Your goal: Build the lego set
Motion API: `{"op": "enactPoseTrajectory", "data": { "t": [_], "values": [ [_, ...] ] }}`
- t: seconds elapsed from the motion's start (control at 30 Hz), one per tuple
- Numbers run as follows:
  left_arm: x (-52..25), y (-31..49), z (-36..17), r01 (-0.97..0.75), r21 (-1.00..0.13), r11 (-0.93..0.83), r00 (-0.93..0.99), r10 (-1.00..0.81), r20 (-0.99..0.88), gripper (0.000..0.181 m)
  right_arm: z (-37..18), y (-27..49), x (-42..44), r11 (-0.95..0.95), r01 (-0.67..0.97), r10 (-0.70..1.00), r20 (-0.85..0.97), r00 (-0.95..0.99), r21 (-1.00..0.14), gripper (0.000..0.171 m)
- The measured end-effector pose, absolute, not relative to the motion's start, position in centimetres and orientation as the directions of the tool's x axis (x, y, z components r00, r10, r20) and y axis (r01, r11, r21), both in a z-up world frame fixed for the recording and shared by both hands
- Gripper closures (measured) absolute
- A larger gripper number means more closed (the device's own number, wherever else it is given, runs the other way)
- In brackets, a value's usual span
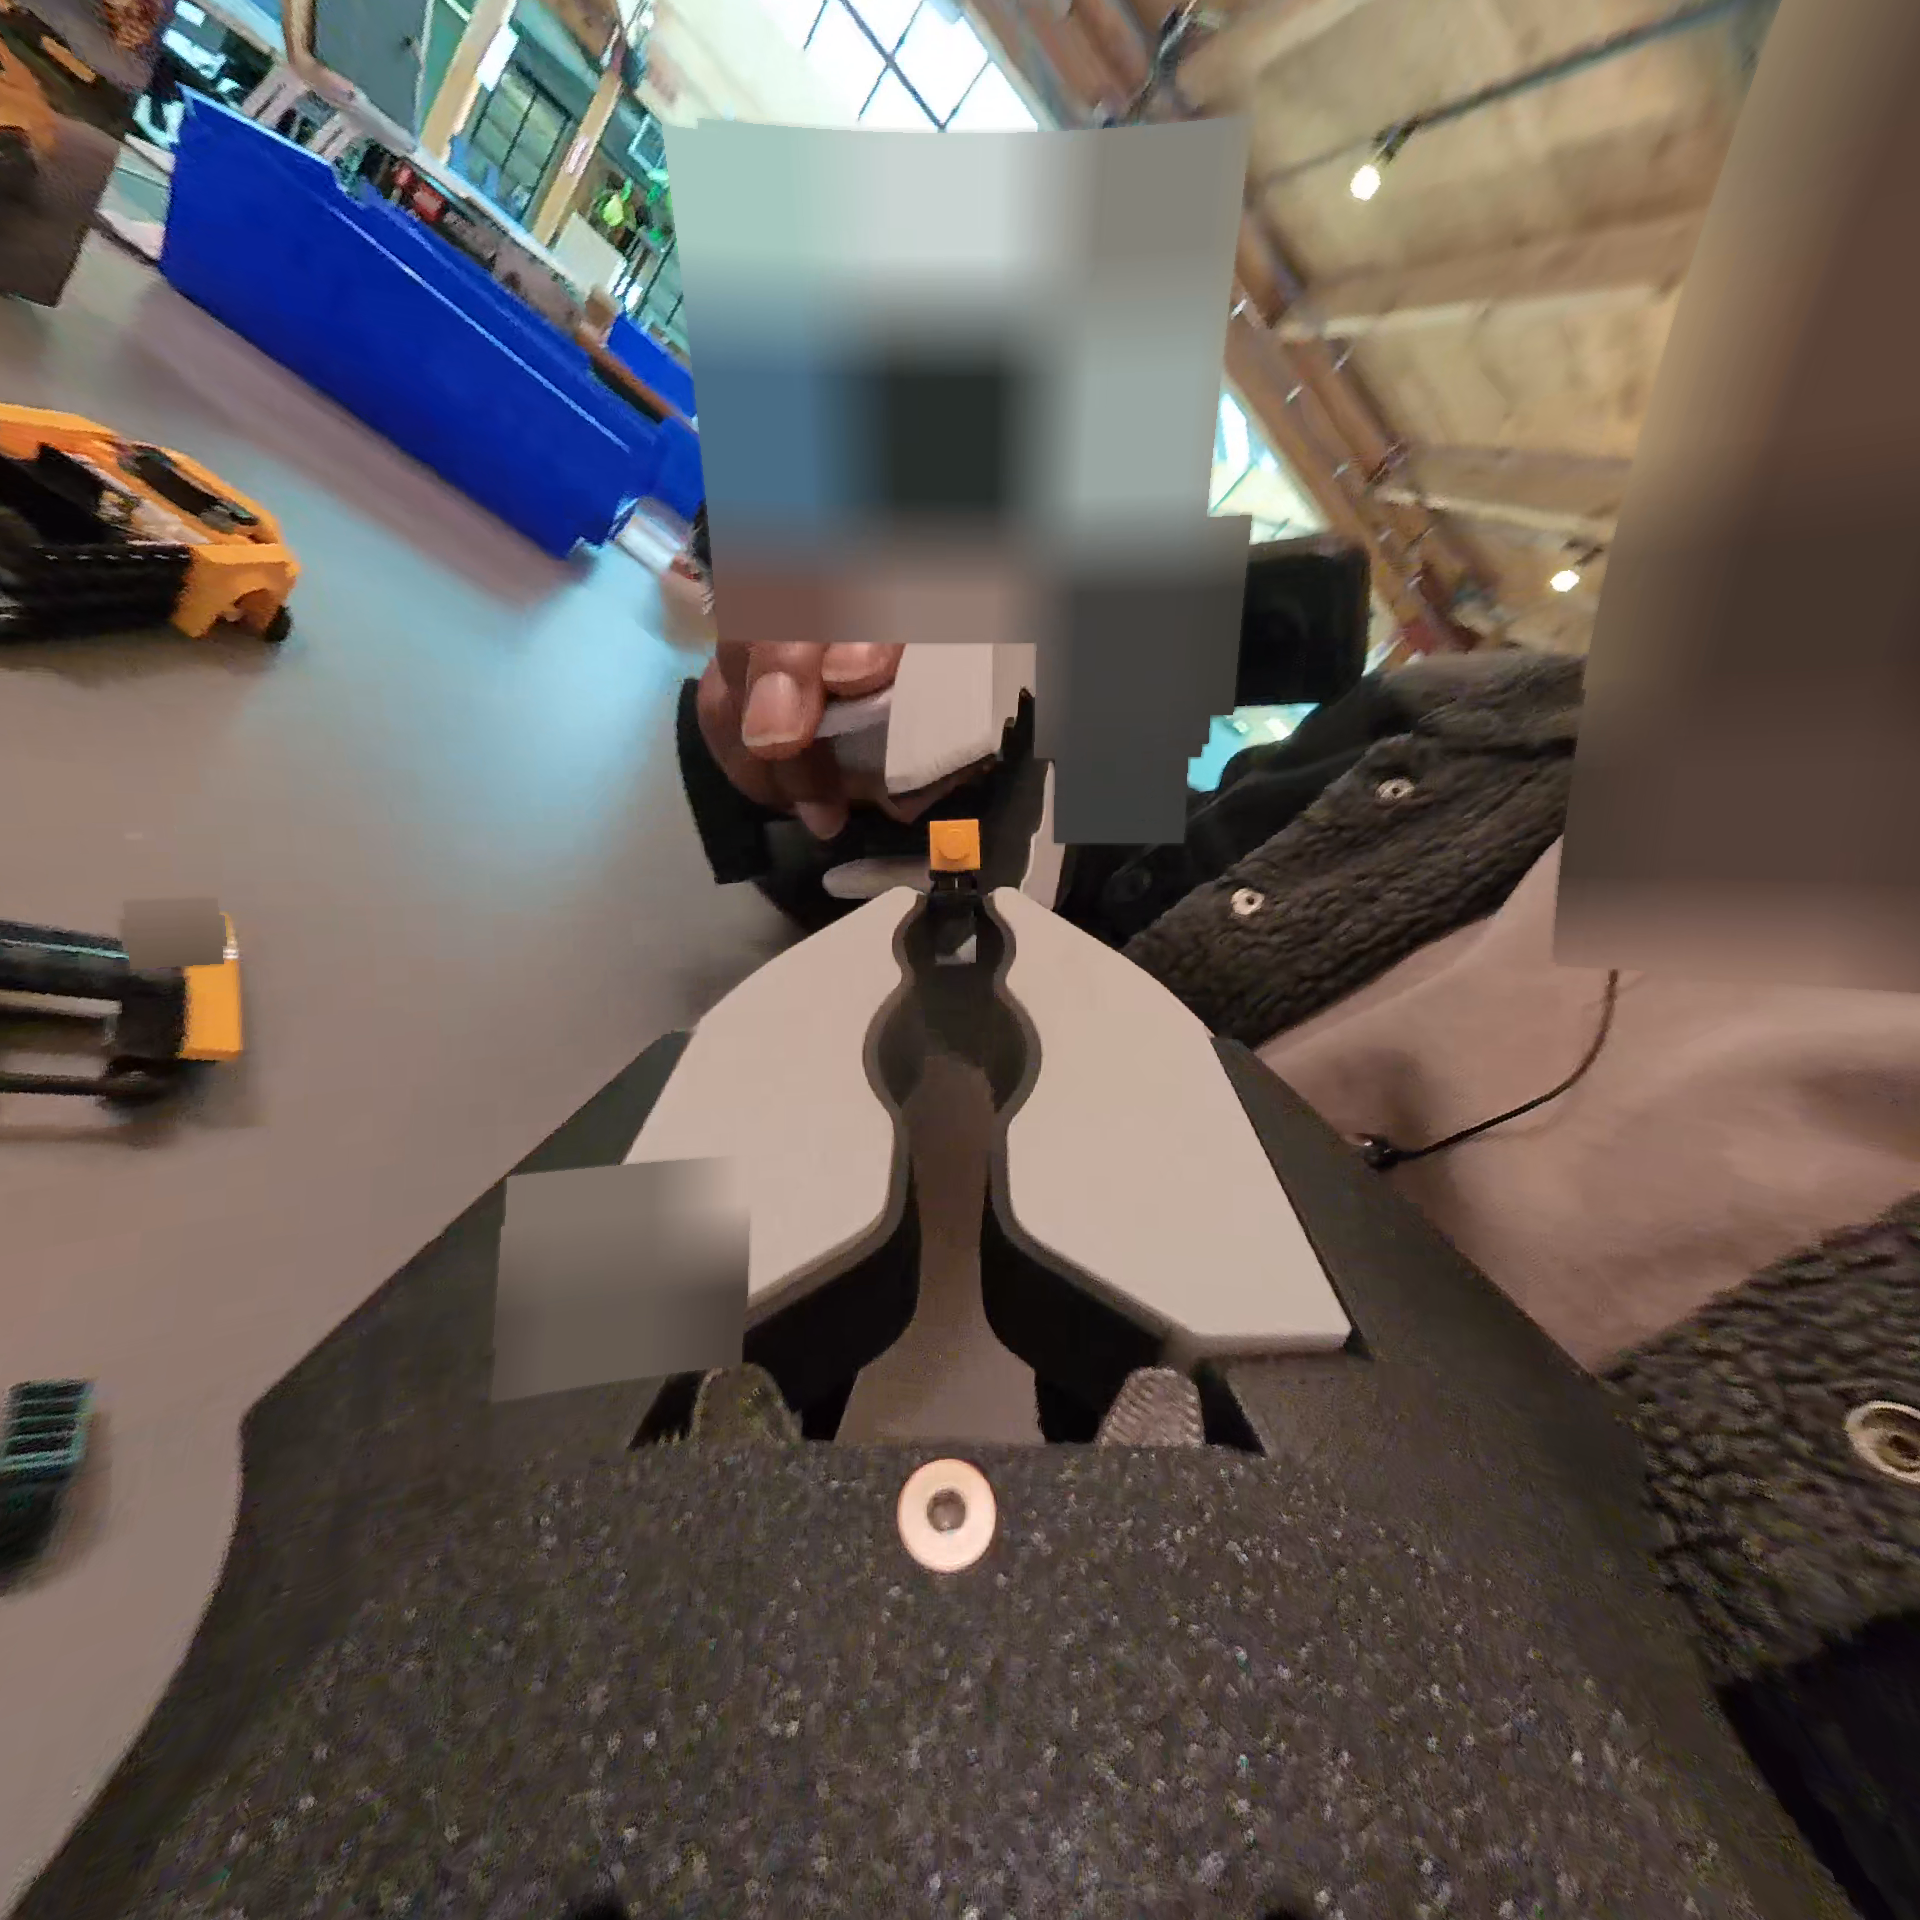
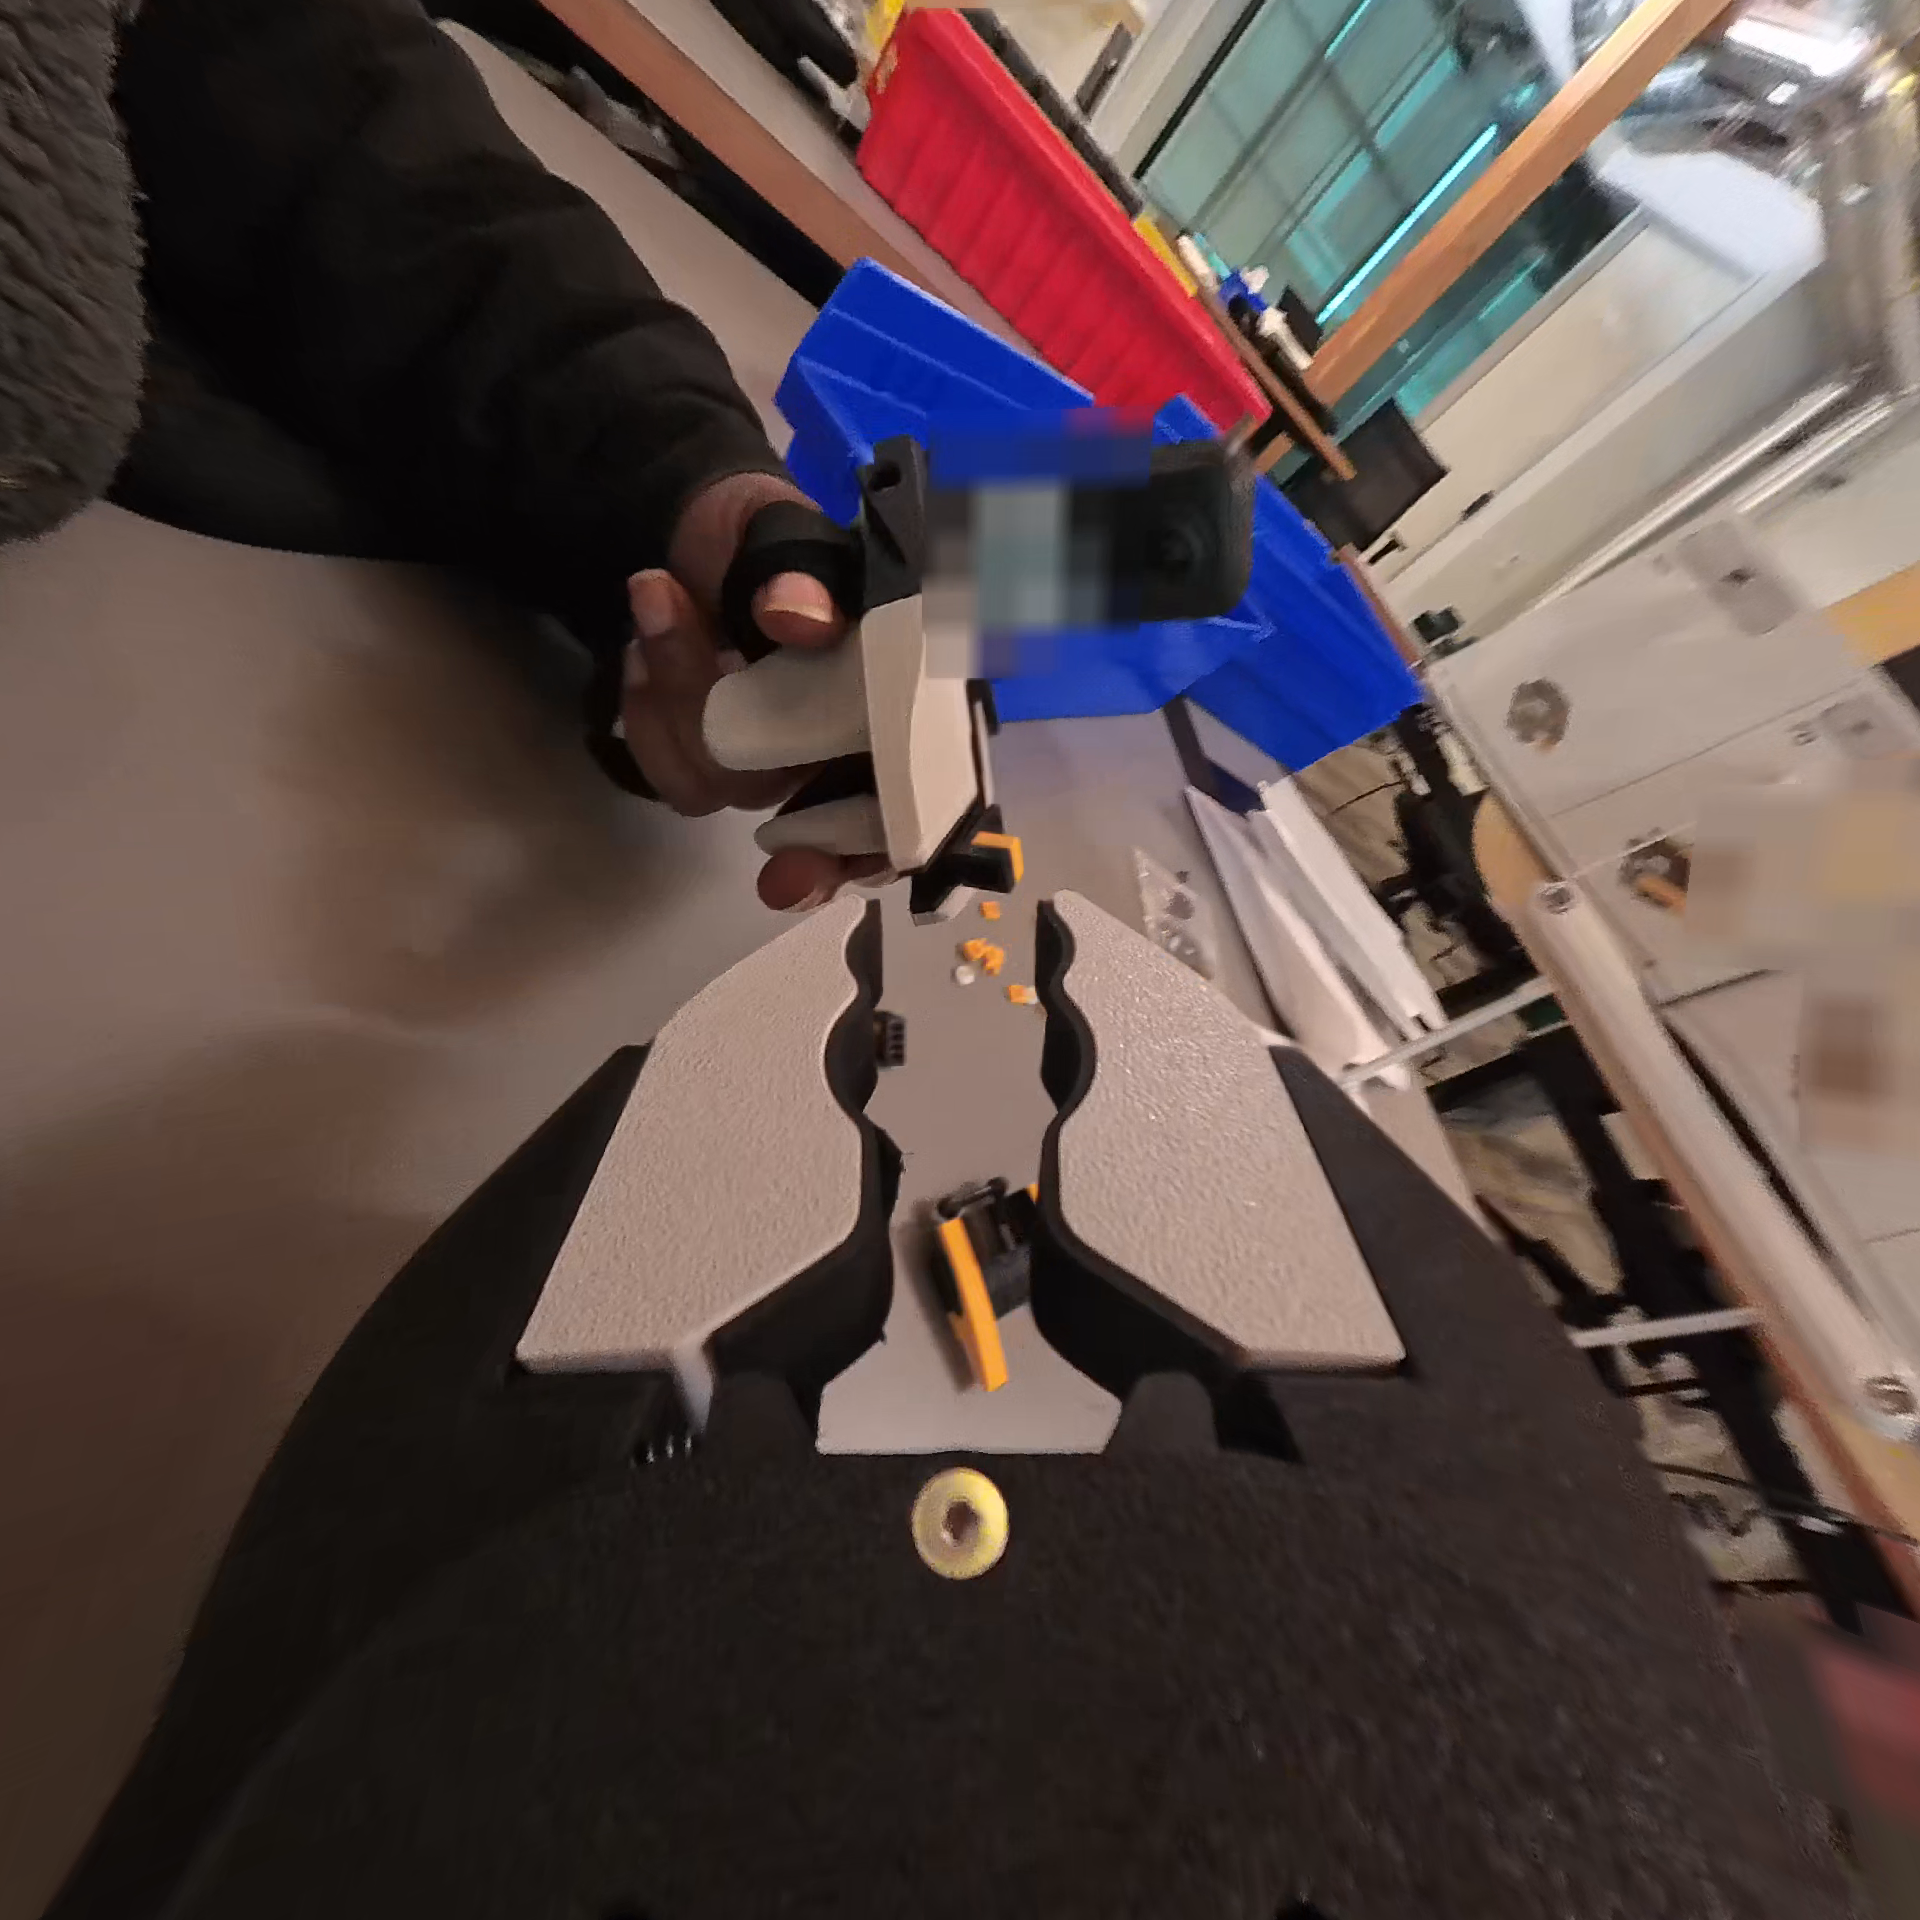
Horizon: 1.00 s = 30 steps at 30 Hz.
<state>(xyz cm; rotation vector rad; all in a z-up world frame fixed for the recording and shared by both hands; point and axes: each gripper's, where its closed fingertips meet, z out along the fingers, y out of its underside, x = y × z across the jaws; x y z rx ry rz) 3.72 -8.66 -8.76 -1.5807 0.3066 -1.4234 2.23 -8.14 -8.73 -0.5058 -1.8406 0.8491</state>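
Observation:
My left gripper [image 1: 954, 904] is shut on a small black and orange lego piece [image 1: 954, 847] held at its fingertips, above the grey table. It also shows in the right wrist view [image 2: 925, 748], held by a hand, with the piece [image 2: 987, 857] at its tips. My right gripper [image 2: 961, 914] is open and empty, just below and in front of the left gripper's tips. On the table between its fingers lie several small orange bits [image 2: 982, 951], a small black piece [image 2: 891, 1039] and an orange and black sub-assembly [image 2: 977, 1278].
An orange and black lego car [image 1: 135, 520], a second part-built piece [image 1: 166, 1008] and a dark teal part [image 1: 42, 1444] lie at the left. Blue bins [image 2: 1091, 623] and a red bin [image 2: 1039, 239] stand behind. White sheets [image 2: 1299, 883] lie at the right.

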Motion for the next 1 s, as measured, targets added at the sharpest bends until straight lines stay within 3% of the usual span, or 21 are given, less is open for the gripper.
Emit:
{"op": "enactPoseTrajectory", "data": {
  "t": [0.57, 0.8, 1.0],
  "values": [
    [5.5, -9.5, -7.3, 0.463, -0.691, -0.555, 0.136, -0.726, 0.674, 0.174, -7.6, -9.8, 1.9, 0.678, -0.137, 0.661, 0.681, -0.317, -0.722, 0.15],
    [5.4, -9.6, -7.2, 0.45, -0.699, -0.556, 0.141, -0.728, 0.671, 0.173, -7.7, -10.1, 2.0, 0.637, -0.147, 0.685, 0.643, -0.341, -0.757, 0.153],
    [4.5, -9.9, -6.8, 0.447, -0.701, -0.556, 0.128, -0.736, 0.665, 0.161, -7.1, -9.3, 2.4, 0.572, -0.138, 0.729, 0.579, -0.367, -0.808, 0.153]
  ]
}}
